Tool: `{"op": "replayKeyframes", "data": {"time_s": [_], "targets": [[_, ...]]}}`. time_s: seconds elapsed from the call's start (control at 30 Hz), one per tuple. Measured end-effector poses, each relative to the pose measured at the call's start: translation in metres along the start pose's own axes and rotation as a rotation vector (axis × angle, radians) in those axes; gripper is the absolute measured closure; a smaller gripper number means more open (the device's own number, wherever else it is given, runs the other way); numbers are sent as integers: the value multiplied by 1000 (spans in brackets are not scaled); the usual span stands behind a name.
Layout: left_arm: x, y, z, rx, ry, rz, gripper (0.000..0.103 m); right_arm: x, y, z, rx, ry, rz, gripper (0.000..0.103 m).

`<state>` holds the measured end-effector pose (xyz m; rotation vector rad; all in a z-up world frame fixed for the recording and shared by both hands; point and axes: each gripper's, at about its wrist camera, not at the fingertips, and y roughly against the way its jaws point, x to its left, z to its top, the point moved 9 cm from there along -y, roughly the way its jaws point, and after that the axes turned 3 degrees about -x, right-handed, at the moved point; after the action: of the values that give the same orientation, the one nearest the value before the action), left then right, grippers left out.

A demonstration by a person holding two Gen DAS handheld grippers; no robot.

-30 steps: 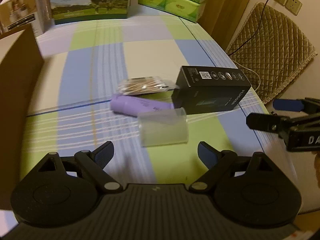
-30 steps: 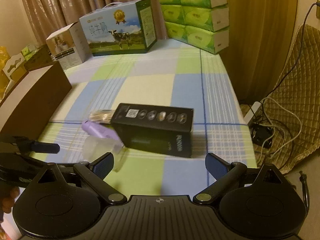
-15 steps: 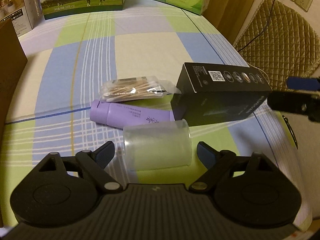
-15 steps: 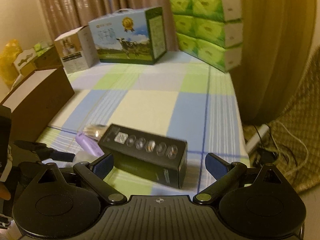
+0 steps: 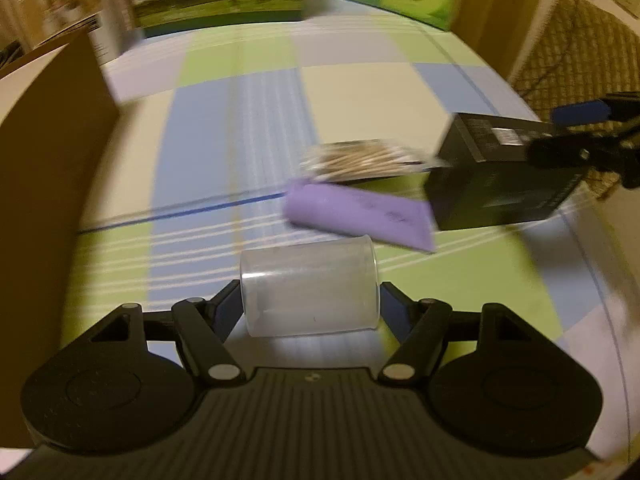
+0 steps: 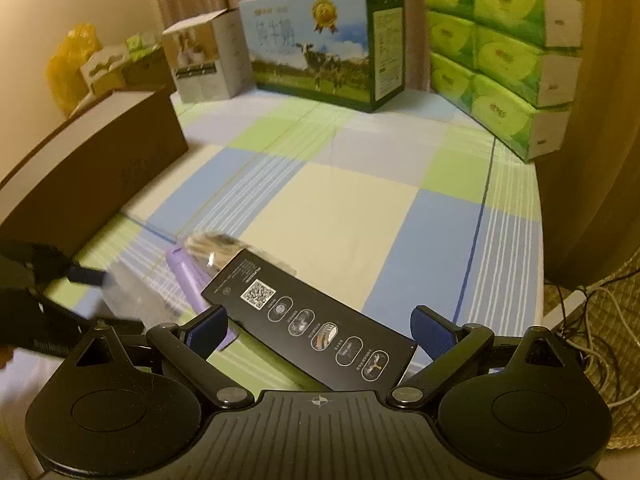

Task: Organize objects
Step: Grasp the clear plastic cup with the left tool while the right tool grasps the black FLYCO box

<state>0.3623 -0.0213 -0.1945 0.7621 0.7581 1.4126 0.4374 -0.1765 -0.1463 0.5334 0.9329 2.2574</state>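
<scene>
Beside the purple tube (image 5: 356, 216), the left gripper (image 5: 310, 306) jaws have just been closing onto the clear cup (image 5: 310, 286), pads touching it; the right gripper (image 6: 320, 326) jaws gape wide around the black box (image 6: 312, 320), untouched.

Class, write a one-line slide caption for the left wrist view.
Left gripper closing around a clear cup lying on the checked cloth.

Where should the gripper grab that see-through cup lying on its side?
Grip the clear plastic cup across its two ends, base and open rim, coming from above and the near side. It lies sideways, so a finger sits by each end. The left gripper already straddles it that way, jaws just closing, seemingly touching both ends.
</scene>
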Motion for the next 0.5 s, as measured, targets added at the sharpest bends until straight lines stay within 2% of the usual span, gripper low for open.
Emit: {"op": "replayKeyframes", "data": {"time_s": [0.13,0.43,0.5], "targets": [[20,8,-6,7,29,33,34,13,6,-4,31,3,39,8],[41,14,-13,20,75,61,34,46,-3,-19,97,88,-21,8],[41,14,-12,19,73,66,34,48,-8,-18,94,95,-39,13]]}}
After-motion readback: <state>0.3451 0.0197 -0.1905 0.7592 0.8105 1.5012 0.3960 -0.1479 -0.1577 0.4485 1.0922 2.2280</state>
